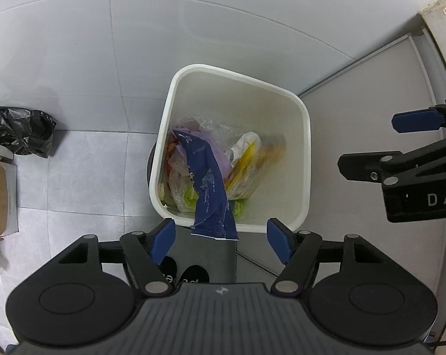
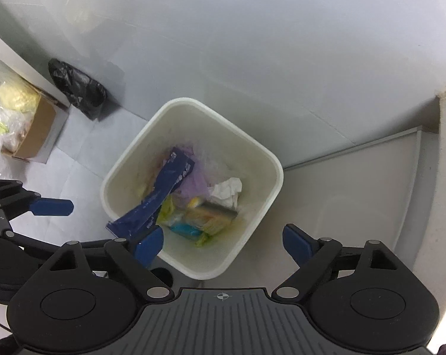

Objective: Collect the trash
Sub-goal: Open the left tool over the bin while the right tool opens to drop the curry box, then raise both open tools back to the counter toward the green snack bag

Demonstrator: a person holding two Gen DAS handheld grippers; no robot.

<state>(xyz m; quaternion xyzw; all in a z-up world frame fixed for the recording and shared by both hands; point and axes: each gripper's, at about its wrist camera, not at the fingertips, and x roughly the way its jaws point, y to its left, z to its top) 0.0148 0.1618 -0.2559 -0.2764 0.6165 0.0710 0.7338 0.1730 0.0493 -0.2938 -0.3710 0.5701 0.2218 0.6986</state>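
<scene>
Both grippers, left [image 1: 221, 238] and right [image 2: 223, 244], hang spread and empty over the centre-frame white bin [image 1: 303, 159], whose blue wrapper [image 1: 212, 195] drapes its near rim and likely needs nudging inside.

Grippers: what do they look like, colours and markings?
Both match: the left gripper and right gripper have matte black linkage arms with silver pivot pins, blue fingers, round black discs and a ribbed grey body bearing a small crosshair mark. White letters "DA" show on the right one's side.
</scene>
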